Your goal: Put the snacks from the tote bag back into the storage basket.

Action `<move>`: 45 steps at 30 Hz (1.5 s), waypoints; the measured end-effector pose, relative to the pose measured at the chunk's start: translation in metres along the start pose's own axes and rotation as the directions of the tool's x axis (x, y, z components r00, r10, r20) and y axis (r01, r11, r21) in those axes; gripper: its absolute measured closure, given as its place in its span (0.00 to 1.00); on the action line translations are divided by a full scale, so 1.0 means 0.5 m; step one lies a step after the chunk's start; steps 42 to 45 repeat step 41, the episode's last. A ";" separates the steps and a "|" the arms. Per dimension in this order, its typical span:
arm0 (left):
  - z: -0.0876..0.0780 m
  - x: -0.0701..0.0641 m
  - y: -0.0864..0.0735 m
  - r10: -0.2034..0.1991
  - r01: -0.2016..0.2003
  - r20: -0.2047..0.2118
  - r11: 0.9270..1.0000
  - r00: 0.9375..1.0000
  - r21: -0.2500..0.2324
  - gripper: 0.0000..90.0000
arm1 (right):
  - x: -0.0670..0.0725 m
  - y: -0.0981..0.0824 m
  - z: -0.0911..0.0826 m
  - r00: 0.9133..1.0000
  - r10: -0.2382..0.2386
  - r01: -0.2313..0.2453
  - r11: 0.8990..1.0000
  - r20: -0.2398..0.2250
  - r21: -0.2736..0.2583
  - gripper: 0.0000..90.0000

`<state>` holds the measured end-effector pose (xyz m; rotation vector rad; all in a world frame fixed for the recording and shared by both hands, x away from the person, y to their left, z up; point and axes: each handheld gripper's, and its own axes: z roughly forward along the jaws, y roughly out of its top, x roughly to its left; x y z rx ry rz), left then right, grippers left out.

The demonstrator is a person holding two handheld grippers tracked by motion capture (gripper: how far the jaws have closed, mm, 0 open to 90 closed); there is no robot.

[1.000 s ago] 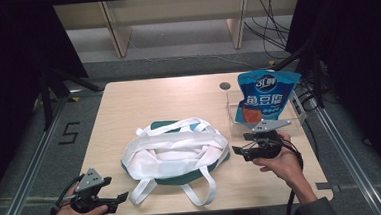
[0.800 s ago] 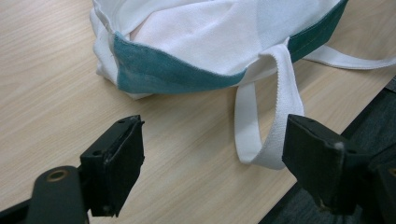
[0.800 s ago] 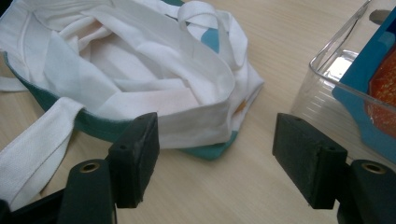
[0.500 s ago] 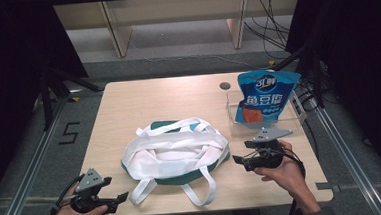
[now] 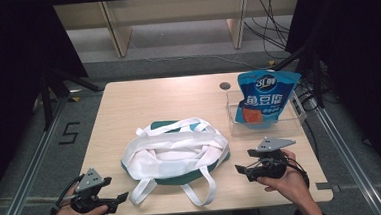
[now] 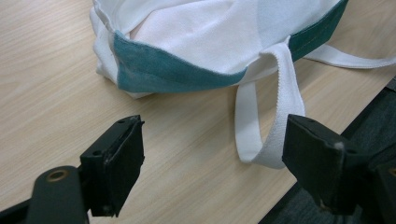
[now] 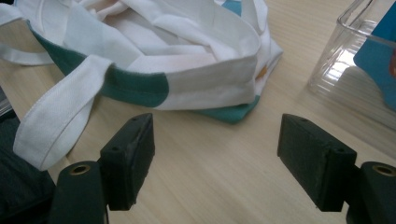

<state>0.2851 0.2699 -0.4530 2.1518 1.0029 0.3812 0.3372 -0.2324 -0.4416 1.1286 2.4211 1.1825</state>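
At table centre: white-green tote bag laid flat, flanked by left gripper and right gripper, jaws spread, nothing held; handle pickup judged likely.

Lab: curtained rig table, cables

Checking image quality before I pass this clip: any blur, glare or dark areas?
High view: table evenly lit, surroundings nearly black. Left gripper view: tote bag sharp, jaws slightly soft. Right gripper view: glare streaks on the clear container, jaws soft.
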 end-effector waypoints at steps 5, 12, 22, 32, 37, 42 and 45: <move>0.000 0.000 0.000 0.001 -0.001 0.000 1.000 1.000 0.001 0.22 | 0.007 -0.008 -0.002 1.000 -0.018 0.018 1.000 -0.001 0.006 0.28; 0.001 -0.001 -0.001 0.004 -0.004 -0.006 1.000 1.000 -0.009 0.22 | 0.012 -0.018 -0.002 0.999 -0.046 0.045 0.999 0.010 0.013 0.25; 0.002 -0.001 -0.001 0.004 -0.004 -0.005 1.000 1.000 -0.012 0.22 | 0.019 -0.032 -0.001 0.998 -0.055 0.054 0.998 0.018 0.037 0.23; 0.005 -0.004 -0.001 -0.023 0.023 0.002 0.999 1.000 -0.024 0.22 | 0.019 -0.036 0.002 0.998 -0.067 0.067 0.997 0.013 0.042 0.22; 0.001 0.000 -0.001 0.003 -0.003 -0.003 1.000 1.000 -0.005 0.22 | 0.017 -0.035 0.002 0.996 -0.081 0.080 0.996 0.038 0.038 0.22; 0.002 -0.001 -0.001 0.004 -0.004 -0.003 1.000 1.000 -0.009 0.22 | 0.017 -0.036 0.000 0.998 -0.051 0.049 0.997 0.031 0.052 0.22; 0.002 -0.001 -0.001 0.004 -0.004 -0.003 1.000 1.000 -0.009 0.22 | 0.017 -0.036 0.000 0.998 -0.051 0.049 0.997 0.031 0.052 0.22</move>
